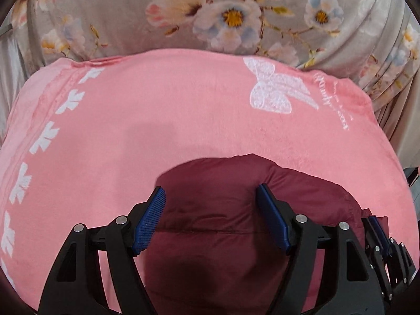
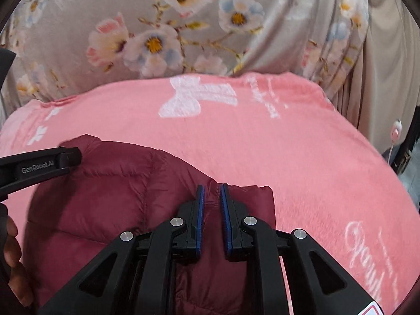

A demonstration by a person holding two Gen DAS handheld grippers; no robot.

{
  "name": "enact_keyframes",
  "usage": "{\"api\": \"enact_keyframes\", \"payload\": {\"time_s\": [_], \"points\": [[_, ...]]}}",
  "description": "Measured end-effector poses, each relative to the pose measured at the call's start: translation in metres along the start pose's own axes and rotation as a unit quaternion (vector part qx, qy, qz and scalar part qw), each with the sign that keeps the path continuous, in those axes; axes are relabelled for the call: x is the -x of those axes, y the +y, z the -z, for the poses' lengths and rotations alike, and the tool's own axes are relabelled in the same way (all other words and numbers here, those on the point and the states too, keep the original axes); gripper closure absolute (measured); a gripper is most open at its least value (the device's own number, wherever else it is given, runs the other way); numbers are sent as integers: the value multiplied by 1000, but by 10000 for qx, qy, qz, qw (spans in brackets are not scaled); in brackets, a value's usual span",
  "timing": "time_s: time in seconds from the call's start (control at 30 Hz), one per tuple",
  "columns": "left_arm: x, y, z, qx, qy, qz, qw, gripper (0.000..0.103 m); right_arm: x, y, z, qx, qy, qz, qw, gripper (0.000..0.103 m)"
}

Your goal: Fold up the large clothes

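Note:
A maroon quilted puffer jacket (image 1: 210,210) lies bunched on a pink blanket (image 1: 157,120). My left gripper (image 1: 211,197) is open, its blue pads spread wide just above the jacket's rounded fold, holding nothing. In the right wrist view the jacket (image 2: 110,197) fills the lower left. My right gripper (image 2: 211,191) has its pads close together around a raised ridge of jacket fabric near the garment's corner, with a narrow gap showing. The left gripper's arm (image 2: 39,168) reaches in from the left over the jacket. The right gripper also shows at the left wrist view's lower right (image 1: 378,228).
The pink blanket (image 2: 302,157) carries white butterfly and script prints. Behind it hangs a grey floral sheet (image 1: 223,13), draped in folds on the right (image 2: 341,52). A small white and pink object on a cord (image 2: 395,131) sits at the far right edge.

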State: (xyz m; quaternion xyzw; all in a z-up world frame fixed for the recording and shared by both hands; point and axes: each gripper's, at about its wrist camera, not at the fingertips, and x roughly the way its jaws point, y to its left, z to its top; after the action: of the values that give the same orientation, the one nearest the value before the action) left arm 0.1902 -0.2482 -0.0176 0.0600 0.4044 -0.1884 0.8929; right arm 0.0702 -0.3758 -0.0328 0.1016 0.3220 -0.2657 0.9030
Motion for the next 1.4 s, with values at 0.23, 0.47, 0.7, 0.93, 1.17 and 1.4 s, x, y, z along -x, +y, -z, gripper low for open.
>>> {"api": "enact_keyframes", "payload": {"time_s": [0.23, 0.47, 0.7, 0.93, 1.17, 1.4], "points": [[-19, -12, 16, -58, -87, -48, 9999, 30, -25, -12, 16, -260, 170, -113, 9995, 89], [-33, -19, 23, -120, -178, -215, 9995, 26, -38, -14, 19, -304, 308, -124, 9990, 89], [-38, -25, 28, -209, -298, -355, 9987, 24, -41, -11, 21, -286, 320, -69, 9991, 89], [-40, -26, 31, -232, -384, -406, 9982, 24, -42, -8, 22, -278, 293, -17, 9992, 89], [-41, -27, 32, -258, -403, -425, 9980, 24, -42, -9, 22, -273, 274, -12, 9993, 89], [-42, -27, 32, -276, -429, -456, 9977, 23, -42, -10, 22, -268, 260, -16, 9993, 89]]}}
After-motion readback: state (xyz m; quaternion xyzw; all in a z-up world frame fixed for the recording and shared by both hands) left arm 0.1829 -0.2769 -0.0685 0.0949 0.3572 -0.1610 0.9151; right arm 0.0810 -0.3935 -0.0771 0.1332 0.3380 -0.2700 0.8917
